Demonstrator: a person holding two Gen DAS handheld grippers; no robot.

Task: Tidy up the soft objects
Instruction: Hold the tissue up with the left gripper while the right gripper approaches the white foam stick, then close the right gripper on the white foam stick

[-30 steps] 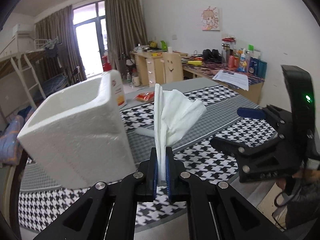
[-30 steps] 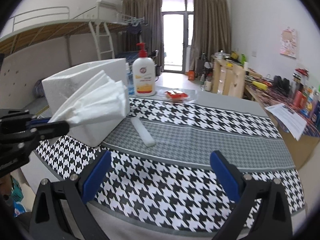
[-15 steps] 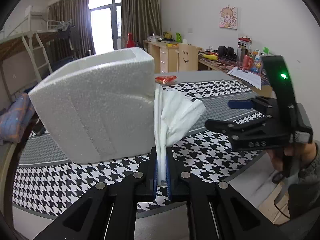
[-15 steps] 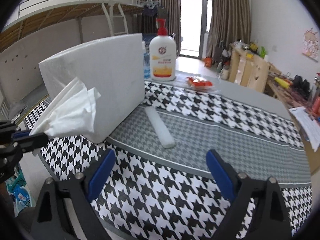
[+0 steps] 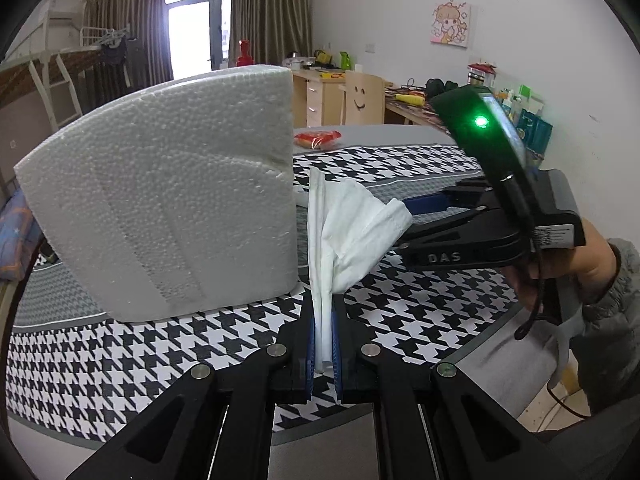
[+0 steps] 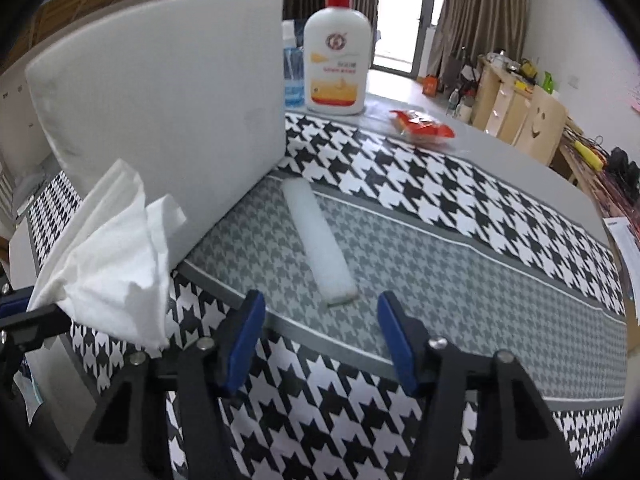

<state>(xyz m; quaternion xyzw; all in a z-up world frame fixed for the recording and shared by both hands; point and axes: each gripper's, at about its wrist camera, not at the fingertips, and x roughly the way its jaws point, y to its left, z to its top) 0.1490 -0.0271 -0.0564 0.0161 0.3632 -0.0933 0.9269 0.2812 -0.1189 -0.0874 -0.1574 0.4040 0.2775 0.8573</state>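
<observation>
Beside the foam box [image 5: 168,216] on the worktop [image 5: 120,352], the left hand-held gripper [image 5: 323,344] clenched a white tissue [image 5: 352,232], while the right hand-held gripper [image 6: 320,340], empty, was closing toward a foam strip [image 6: 316,240], apparently next for pickup.

A lived-in dorm bedroom: loft bed [image 5: 60,56] left of the curtained balcony door [image 5: 196,16], wooden desk [image 5: 320,92] to its right, cartoon poster [image 5: 450,24] beyond.
</observation>
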